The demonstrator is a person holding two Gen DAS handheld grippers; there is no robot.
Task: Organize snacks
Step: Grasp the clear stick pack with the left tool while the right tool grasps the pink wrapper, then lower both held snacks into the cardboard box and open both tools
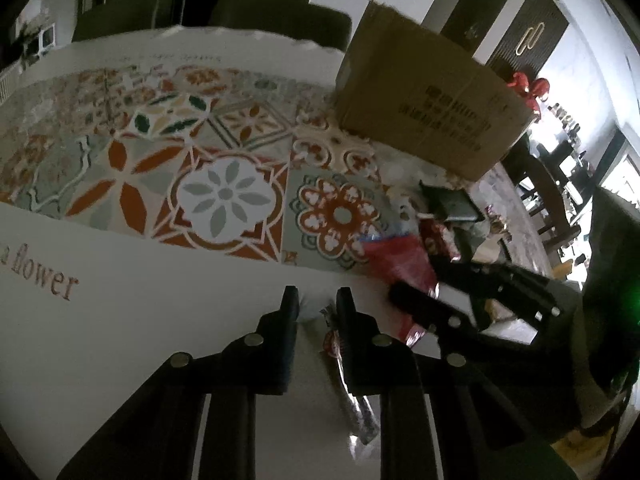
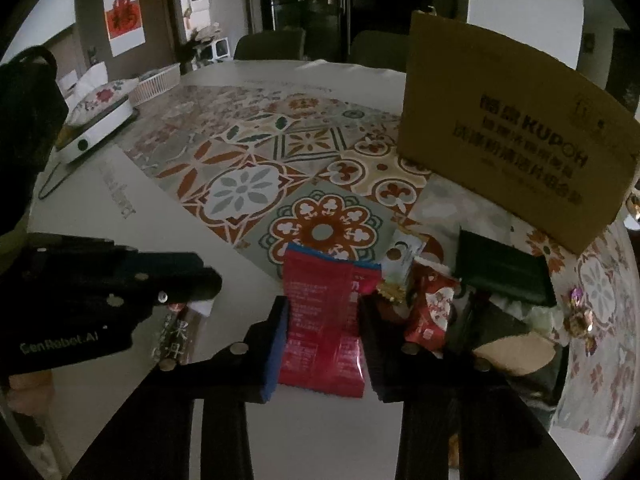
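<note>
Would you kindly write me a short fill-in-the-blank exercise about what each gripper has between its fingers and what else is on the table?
1. The right gripper has a flat snack packet of the colour ____ between its fingers.
2. The left gripper is closed on a slim, clear-wrapped ____.
3. Behind the snack pile stands a brown ____ box.
4. The patterned mat on the table shows ____ designs.

Missing words: red; snack stick; cardboard; flower

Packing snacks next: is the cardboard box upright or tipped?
Upright: the cardboard box stands on the table, its printed side facing the camera.
</note>
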